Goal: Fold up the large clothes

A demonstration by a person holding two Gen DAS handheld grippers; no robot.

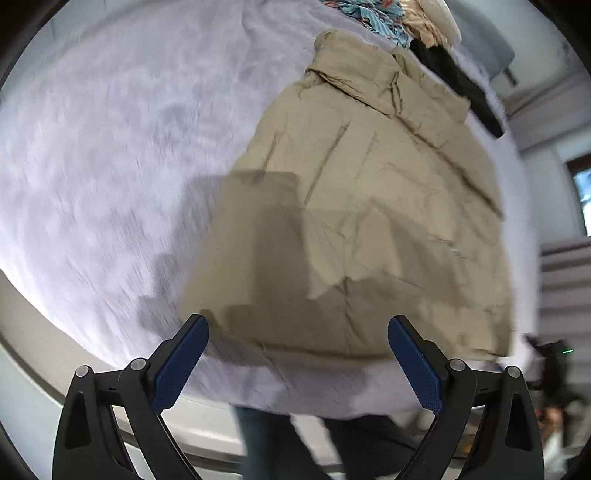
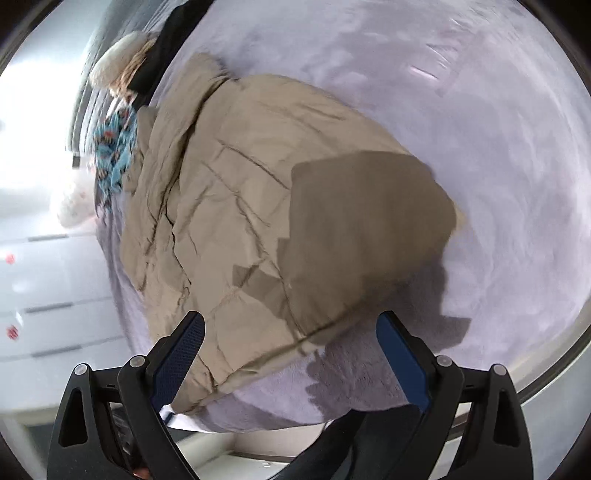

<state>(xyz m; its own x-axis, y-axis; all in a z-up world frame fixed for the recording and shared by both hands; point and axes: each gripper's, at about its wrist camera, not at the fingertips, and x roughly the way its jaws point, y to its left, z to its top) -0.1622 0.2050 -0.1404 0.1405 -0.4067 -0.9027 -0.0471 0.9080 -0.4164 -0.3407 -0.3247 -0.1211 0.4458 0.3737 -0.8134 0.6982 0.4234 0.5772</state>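
A large beige puffer jacket point(image 1: 369, 192) lies spread flat on a lilac fleece cover point(image 1: 110, 166), its collar at the far end and its hem toward me. It also shows in the right wrist view point(image 2: 258, 206). My left gripper point(image 1: 297, 332) is open and empty, held above the jacket's hem. My right gripper point(image 2: 290, 328) is open and empty, above the hem corner nearest me. Both views are motion-blurred.
A pile of other clothes lies past the collar: a blue patterned cloth point(image 1: 369, 14), a black garment point(image 1: 461, 85) and a cream item point(image 2: 118, 55). The cover's near edge point(image 1: 314, 402) hangs over the bed, with a person's legs point(image 1: 280, 443) below. White drawers point(image 2: 44, 295) stand at left.
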